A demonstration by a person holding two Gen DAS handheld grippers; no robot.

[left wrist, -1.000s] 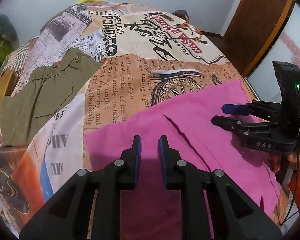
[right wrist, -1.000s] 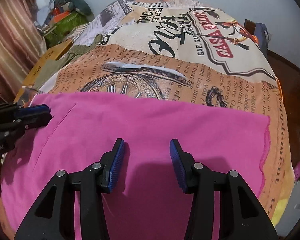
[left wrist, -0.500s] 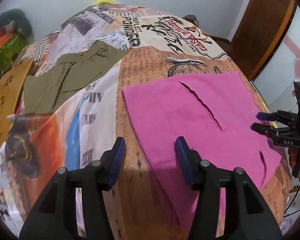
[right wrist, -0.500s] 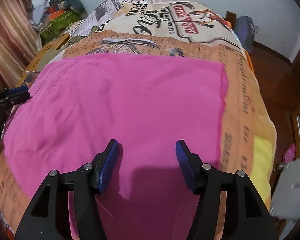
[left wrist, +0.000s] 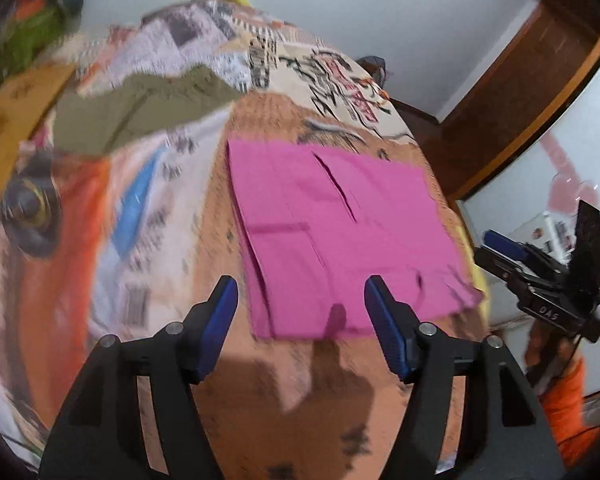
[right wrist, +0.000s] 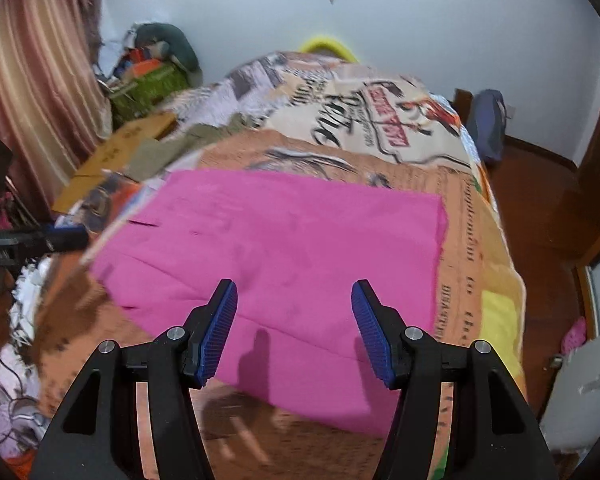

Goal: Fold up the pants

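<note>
Both grippers are up off the cloth and nothing is held. The left gripper (left wrist: 300,304) hangs above the bed with its jaws spread wide; they have just been opening, and only air lies between the blue pads (left wrist: 216,320), the pink fabric showing well below them. The right gripper (right wrist: 294,312) is spread too, jaws apart after a short opening, nothing between its ribbed blue pads (right wrist: 370,332), its shadow falling on the fabric underneath.

The pink pants (right wrist: 300,248) lie flat on the bed (right wrist: 468,240), folded into a broad rectangle near the bed's near edge and toward its right side, one straight edge running parallel to the right edge of the bed. From the left wrist view the pants (left wrist: 340,232) show a pocket slit and stacked layers along the left side of the fold. The bedspread carries a newspaper and poster print.

Farther up the bed, toward its left edge, an olive-green garment (left wrist: 140,112) lies well apart from the pink pants. A hand with an orange sleeve (left wrist: 564,400) holds the right gripper beyond the right edge of the bed.
</note>
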